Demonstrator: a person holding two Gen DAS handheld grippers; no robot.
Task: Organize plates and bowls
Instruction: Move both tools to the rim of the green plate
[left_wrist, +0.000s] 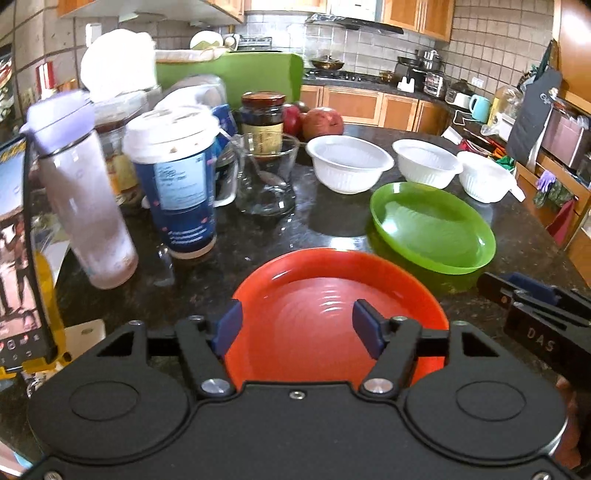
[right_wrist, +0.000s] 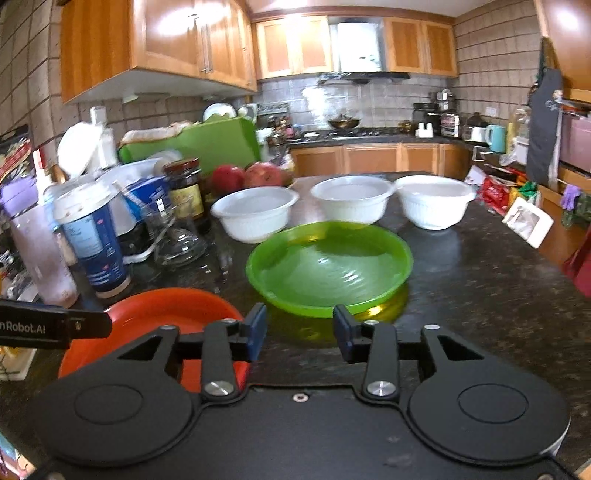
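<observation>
An orange plate (left_wrist: 295, 291) lies on the dark counter right in front of my left gripper (left_wrist: 297, 330), which is open with its fingers over the plate's near part. A green plate (left_wrist: 432, 225) lies to its right; behind stand three white bowls (left_wrist: 347, 162) (left_wrist: 424, 162) (left_wrist: 484, 175). In the right wrist view my right gripper (right_wrist: 299, 332) is open and empty just short of the green plate (right_wrist: 328, 266). The orange plate (right_wrist: 162, 314) sits at its left, the bowls (right_wrist: 255, 214) (right_wrist: 351, 201) (right_wrist: 432, 205) behind.
At the left stand a purple-lidded bottle (left_wrist: 85, 206), a blue cup with a white lid (left_wrist: 177, 184), a glass jug (left_wrist: 266, 177), a dark jar (left_wrist: 262, 118) and red fruit (left_wrist: 321, 122). The right gripper's body (left_wrist: 535, 310) shows at the right. The counter edge (right_wrist: 535, 258) runs at right.
</observation>
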